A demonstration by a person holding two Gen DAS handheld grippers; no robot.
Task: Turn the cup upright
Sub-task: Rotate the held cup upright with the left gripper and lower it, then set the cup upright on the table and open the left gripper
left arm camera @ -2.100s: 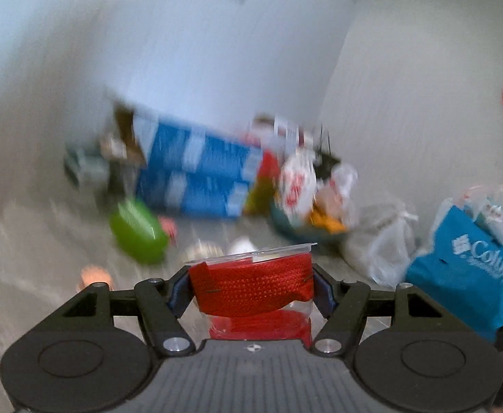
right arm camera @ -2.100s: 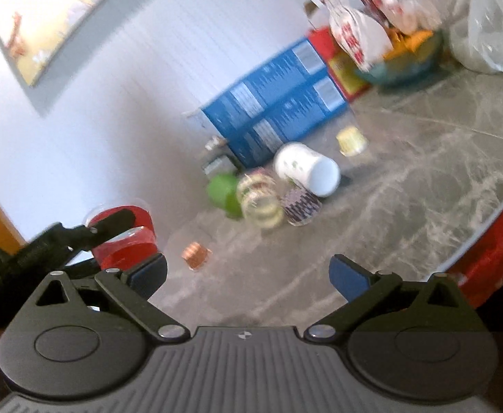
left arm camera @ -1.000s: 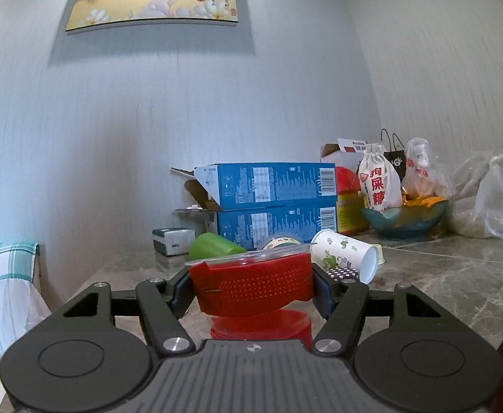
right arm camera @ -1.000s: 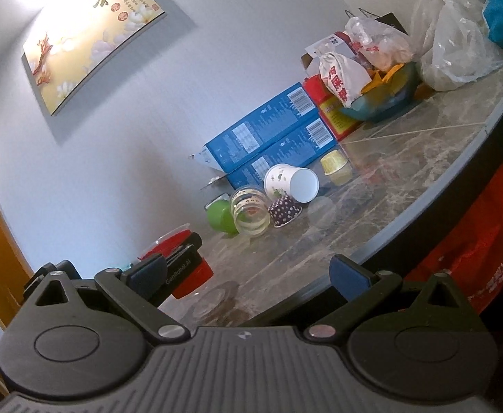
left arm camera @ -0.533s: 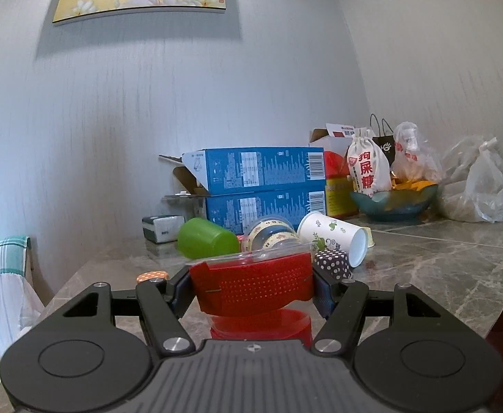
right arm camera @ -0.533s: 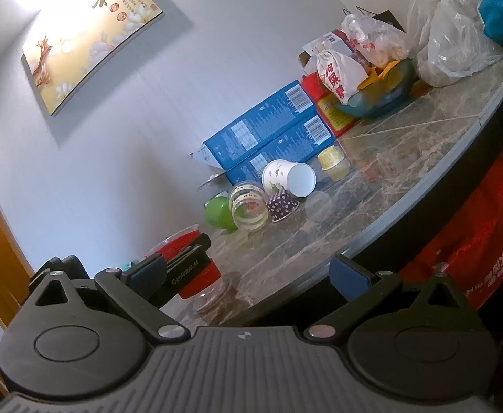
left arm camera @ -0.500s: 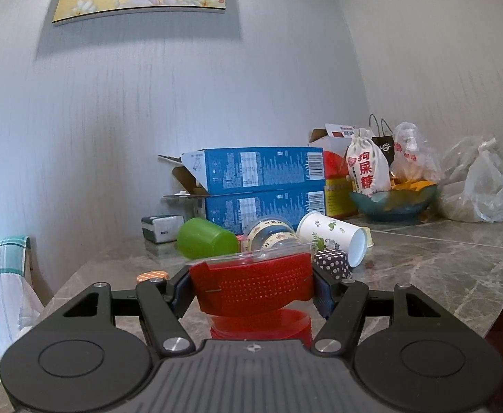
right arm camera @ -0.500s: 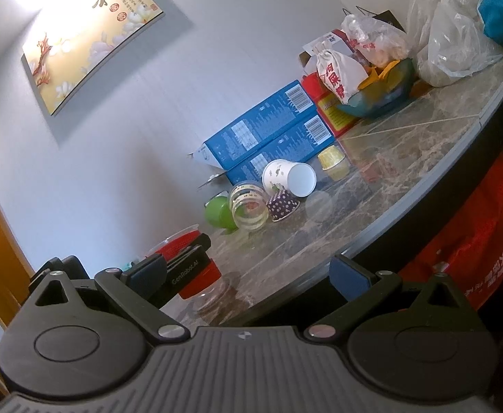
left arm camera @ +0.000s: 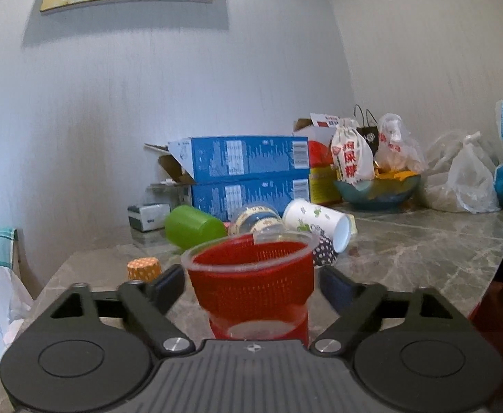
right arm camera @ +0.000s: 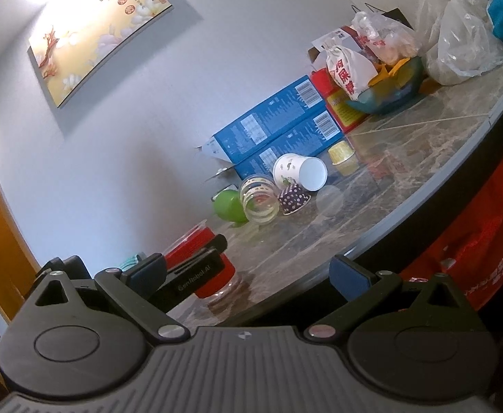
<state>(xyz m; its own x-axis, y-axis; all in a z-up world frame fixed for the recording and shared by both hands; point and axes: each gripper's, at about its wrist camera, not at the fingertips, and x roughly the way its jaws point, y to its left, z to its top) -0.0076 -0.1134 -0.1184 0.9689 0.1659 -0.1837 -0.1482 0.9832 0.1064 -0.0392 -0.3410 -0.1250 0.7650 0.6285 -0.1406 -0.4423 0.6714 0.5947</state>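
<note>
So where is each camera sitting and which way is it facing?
Left wrist: on the left hand-held gripper, low at the table's end, facing the wall along the marble table; its open fingers flank the upright red cup.
Right wrist: on the right hand-held gripper, off the table's edge, tilted; its fingers open.
Both show the red cup and blue boxes.

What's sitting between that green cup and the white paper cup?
A clear jar lying on its side; both wrist views show it.
</note>
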